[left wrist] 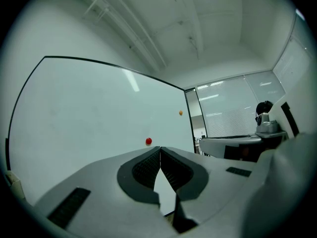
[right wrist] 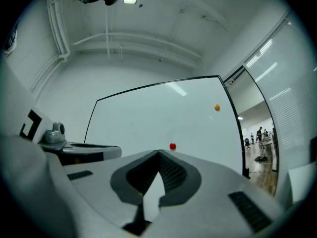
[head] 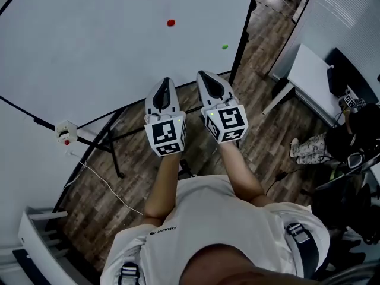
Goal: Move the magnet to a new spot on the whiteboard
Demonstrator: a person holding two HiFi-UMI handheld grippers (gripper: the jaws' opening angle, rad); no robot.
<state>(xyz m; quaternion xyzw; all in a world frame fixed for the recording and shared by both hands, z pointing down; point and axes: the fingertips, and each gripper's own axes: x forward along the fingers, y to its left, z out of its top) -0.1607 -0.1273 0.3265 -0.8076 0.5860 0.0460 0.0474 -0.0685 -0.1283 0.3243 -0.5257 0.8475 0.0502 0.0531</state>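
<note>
Head camera looks steeply down from above the person onto the left tool (head: 166, 82) and right tool (head: 205, 76), with the whiteboard (head: 89, 40) ahead of their tips. Each tool camera rides low behind its own jaws, facing forward and upward. All three views share the whiteboard and the red magnet (head: 171, 22), beyond the tips.

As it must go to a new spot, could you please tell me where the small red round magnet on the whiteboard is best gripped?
Likely by its rim, on two opposite edges, coming face-on at the white whiteboard: the small red round magnet sits flat on it, leaving only its sides free. The left gripper and right gripper, both shut, must open first.
</note>
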